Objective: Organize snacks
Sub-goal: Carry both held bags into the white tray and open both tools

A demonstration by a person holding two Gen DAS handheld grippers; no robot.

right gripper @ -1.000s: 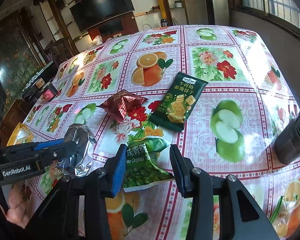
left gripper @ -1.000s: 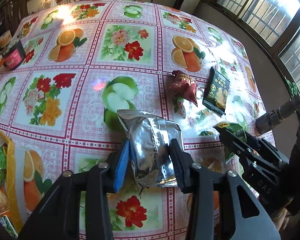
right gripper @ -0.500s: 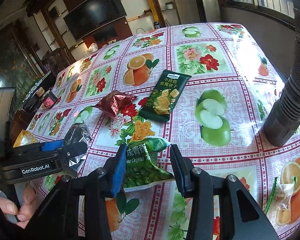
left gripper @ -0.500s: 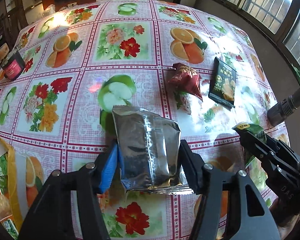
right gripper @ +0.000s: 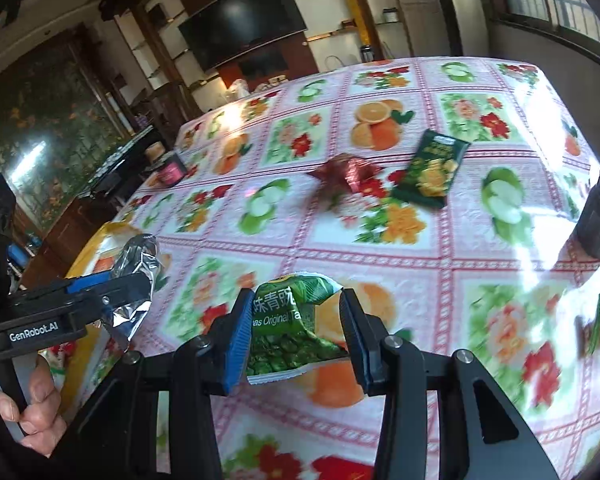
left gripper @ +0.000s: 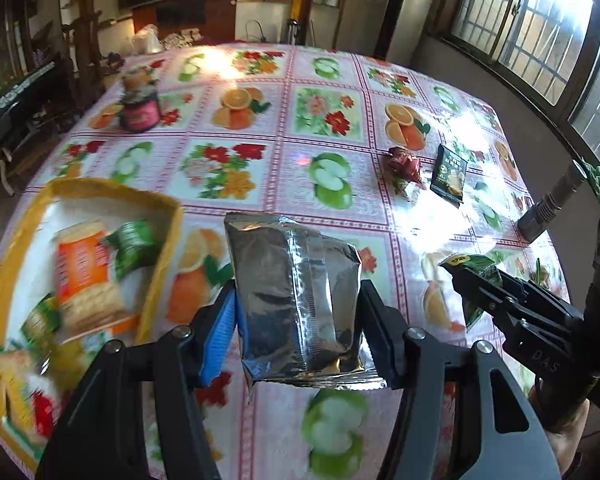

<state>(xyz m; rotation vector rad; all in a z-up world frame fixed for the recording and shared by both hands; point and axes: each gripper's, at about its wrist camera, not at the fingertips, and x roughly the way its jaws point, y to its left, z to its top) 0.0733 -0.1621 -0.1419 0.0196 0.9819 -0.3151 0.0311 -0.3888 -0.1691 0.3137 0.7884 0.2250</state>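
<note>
While left gripper point(left gripper: 298, 328) pinches silver packet point(left gripper: 296, 296); right gripper point(right gripper: 296, 336) on half-hidden green packet point(right gripper: 288, 320); basket point(left gripper: 156, 264) blurred.

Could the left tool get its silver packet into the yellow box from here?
Probably yes. The left tool holds the silver packet above the tablecloth, and the yellow box sits close by to its left, open-topped with room among the snacks; nothing stands between.

In the left wrist view, a tray point(left gripper: 162, 248) with snack packs sits on the table point(left gripper: 284, 148) at lower left. A jar point(left gripper: 139, 109) stands upper left. Two packets point(left gripper: 404, 165) point(left gripper: 449, 174) lie side by side at right, a cylinder point(left gripper: 548, 210) beyond them at the edge.
</note>
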